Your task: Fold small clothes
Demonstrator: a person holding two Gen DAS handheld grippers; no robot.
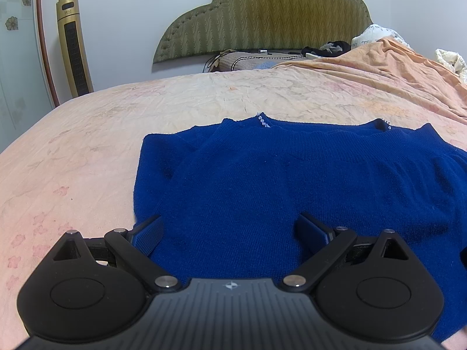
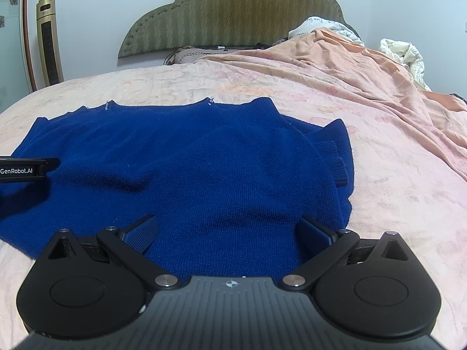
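Note:
A dark blue knit sweater (image 1: 262, 175) lies flat on the bed, neck toward the headboard, with both sleeves folded in over the body. It also shows in the right wrist view (image 2: 204, 160), with a ribbed cuff (image 2: 338, 163) at its right side. My left gripper (image 1: 230, 227) is open and empty over the sweater's near left part. My right gripper (image 2: 227, 229) is open and empty over the near right part. The left gripper's side (image 2: 26, 170) shows at the left edge of the right wrist view.
The bed has a pink floral sheet (image 1: 87, 145). A crumpled orange blanket (image 2: 364, 67) and a white quilt (image 2: 405, 55) lie at the far right. A green headboard (image 1: 262, 14) stands behind. A gold tower fan (image 1: 73, 46) stands at the left wall.

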